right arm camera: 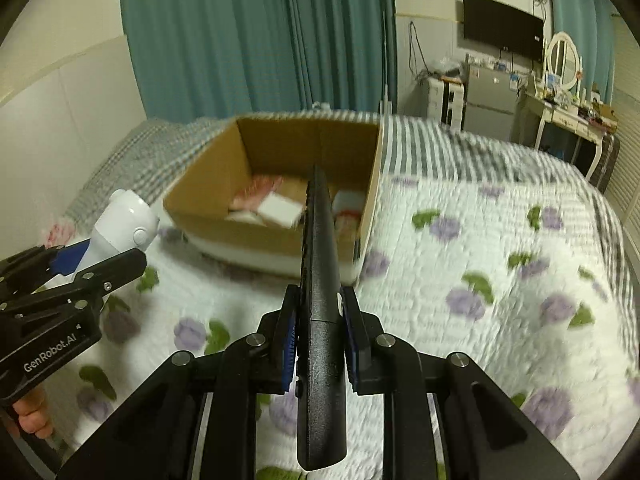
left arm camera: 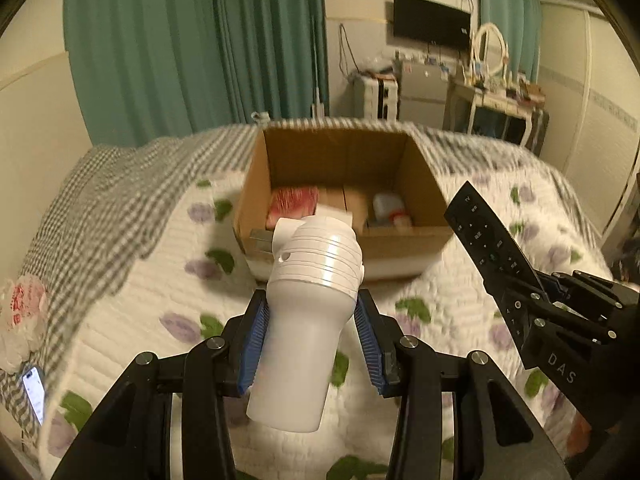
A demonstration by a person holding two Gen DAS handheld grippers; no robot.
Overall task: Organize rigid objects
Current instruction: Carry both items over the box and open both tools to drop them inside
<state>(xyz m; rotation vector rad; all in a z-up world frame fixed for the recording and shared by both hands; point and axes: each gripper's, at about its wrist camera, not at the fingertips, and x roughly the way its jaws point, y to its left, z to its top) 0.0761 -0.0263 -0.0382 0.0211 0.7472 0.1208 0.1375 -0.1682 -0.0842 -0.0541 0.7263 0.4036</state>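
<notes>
while both loads hang above the bed (left arm camera: pixel 132 280), my left claw (left arm camera: pixel 310 340) clamps a white bottle (left arm camera: pixel 308 320), my right claw (right arm camera: pixel 320 336) grips a black remote (right arm camera: pixel 320 280) lengthwise; open cardboard box (left arm camera: pixel 340 240) lies straight ahead, nearer my left.

The white bottle (left arm camera: pixel 304 320) in the left tool (left arm camera: pixel 310 340) looks like smooth plastic, slightly glossy, with fine ridges round its cap. The remote control (right arm camera: pixel 320 308) in the right tool (right arm camera: pixel 320 332) is matt black plastic with a faintly grainy back. Both tools are matt black plastic with ribbed blue pads (left arm camera: pixel 252 344) and shiny metal pivot pins. Ahead of them the cardboard box (left arm camera: pixel 404 244) is plain dull brown paperboard. Under everything, the bed's quilt (right arm camera: pixel 480 320) is soft stitched cloth, flower-printed.
</notes>
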